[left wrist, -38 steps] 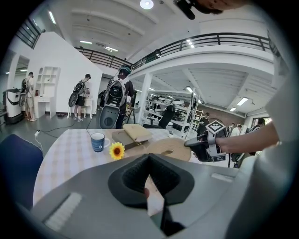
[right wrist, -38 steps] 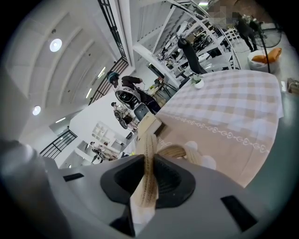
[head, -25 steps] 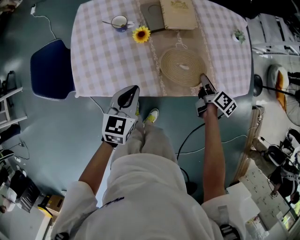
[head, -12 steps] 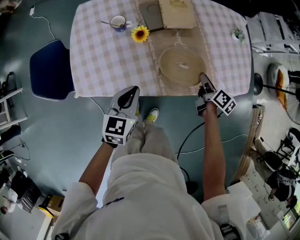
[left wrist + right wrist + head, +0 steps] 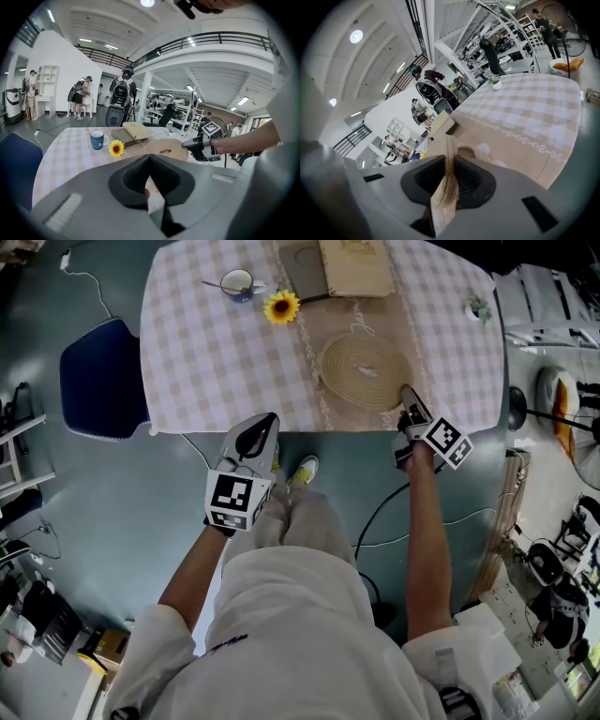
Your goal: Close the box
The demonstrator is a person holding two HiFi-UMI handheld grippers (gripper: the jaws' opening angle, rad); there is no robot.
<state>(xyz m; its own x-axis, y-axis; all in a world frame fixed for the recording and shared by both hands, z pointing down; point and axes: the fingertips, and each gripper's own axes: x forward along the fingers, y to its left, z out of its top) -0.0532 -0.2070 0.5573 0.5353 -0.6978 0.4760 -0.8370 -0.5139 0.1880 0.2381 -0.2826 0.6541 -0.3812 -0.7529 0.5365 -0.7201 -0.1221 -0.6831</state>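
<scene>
A flat beige box (image 5: 354, 266) lies at the table's far edge, with a dark grey part (image 5: 302, 270) beside it; it also shows in the left gripper view (image 5: 136, 132). Nearer me, a round woven mat (image 5: 364, 371) rests on the beige runner. My right gripper (image 5: 405, 390) is shut on that mat's near right rim. In the right gripper view the rim runs edge-on between the jaws (image 5: 449, 157). My left gripper (image 5: 267, 418) hangs shut and empty in front of the table edge, off the cloth, pointing towards the table (image 5: 150, 157).
The checked tablecloth (image 5: 206, 352) carries a blue cup (image 5: 238, 283) with a spoon, a sunflower (image 5: 281, 307) and a small potted plant (image 5: 478, 310). A blue chair (image 5: 103, 381) stands at the table's left. A cable lies on the floor near my feet. People stand far off.
The right gripper has shifted very slightly with the mat's rim in it. The left gripper has stayed where it was.
</scene>
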